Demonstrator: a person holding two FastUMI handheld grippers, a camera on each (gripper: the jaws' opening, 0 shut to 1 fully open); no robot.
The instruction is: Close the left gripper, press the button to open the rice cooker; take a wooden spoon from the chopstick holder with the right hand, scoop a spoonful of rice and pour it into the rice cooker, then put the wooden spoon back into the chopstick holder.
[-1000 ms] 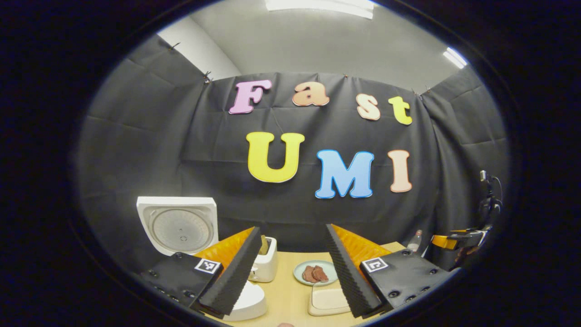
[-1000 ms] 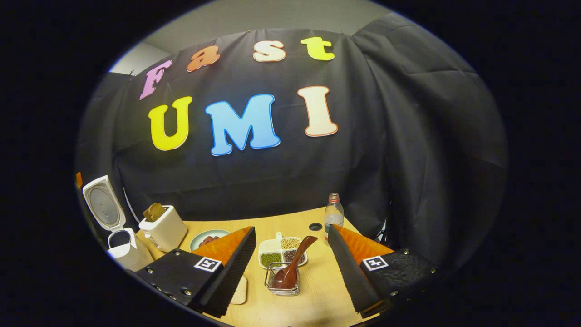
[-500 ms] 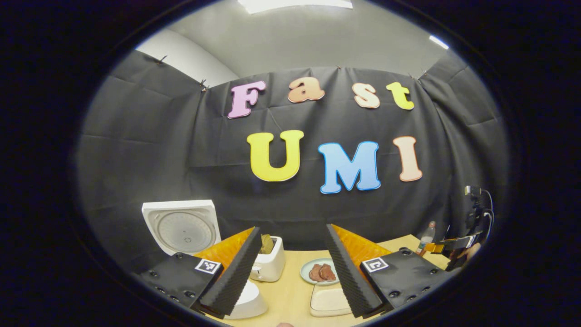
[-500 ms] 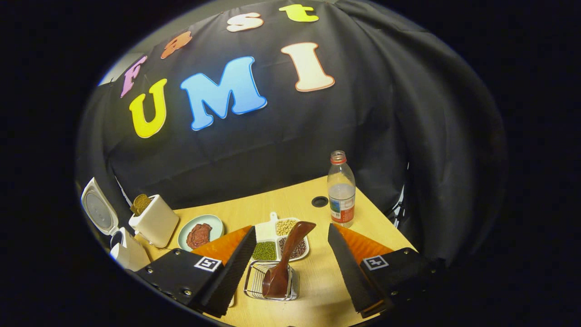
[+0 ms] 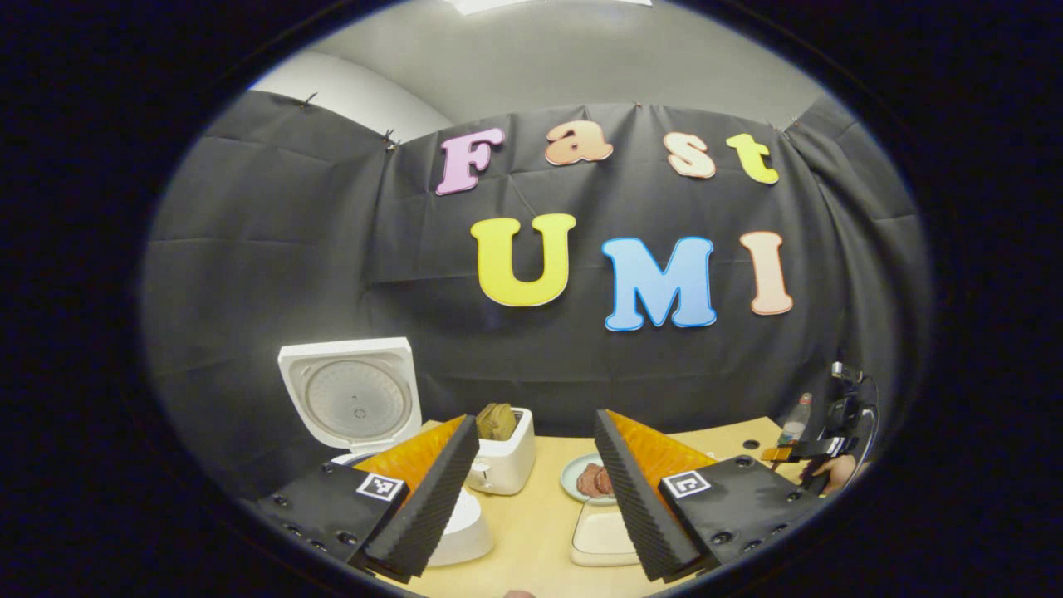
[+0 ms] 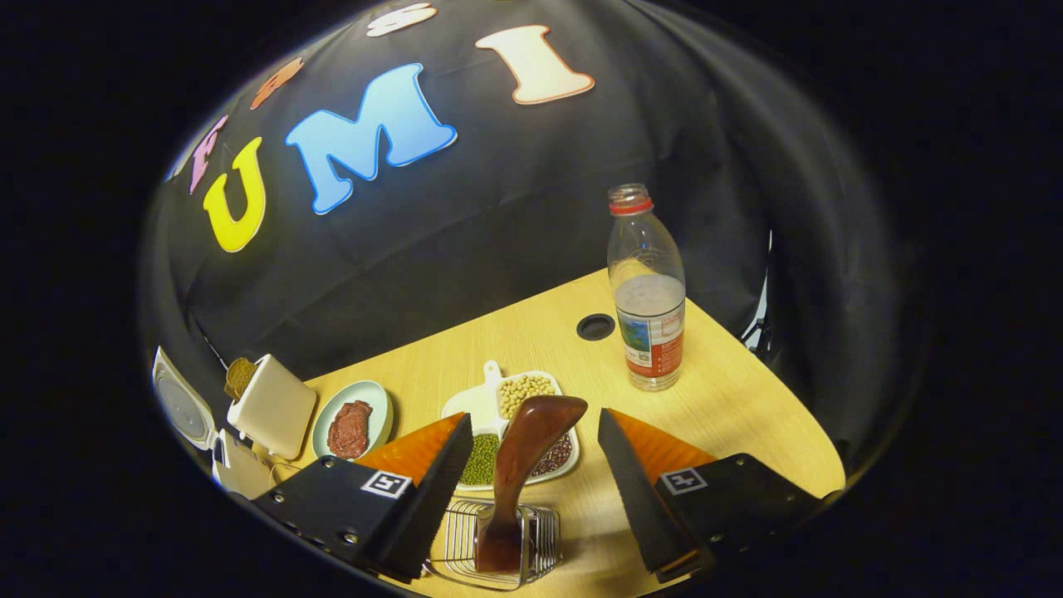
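The white rice cooker (image 5: 461,531) stands at the table's left with its lid (image 5: 349,399) up; in the right gripper view it sits at the far left (image 6: 237,469). My left gripper (image 5: 534,428) hangs open above the table, to the right of the cooker, holding nothing. A dark wooden spoon (image 6: 519,465) stands in the wire chopstick holder (image 6: 540,540). My right gripper (image 6: 536,423) is open, and the spoon's handle rises between its fingers without touching either. A divided white dish (image 6: 480,405) with beans and grains lies just behind the holder.
A white toaster (image 6: 270,407) with bread and a plate of meat (image 6: 353,423) sit between the cooker and the dish. A water bottle (image 6: 648,291) stands at the back right beside a cable hole (image 6: 595,326). A white tray (image 5: 602,540) lies under my left gripper.
My right gripper has come down and forward over the holder, so the spoon's handle now stands between its fingers. My left gripper has drifted slightly and stays open.
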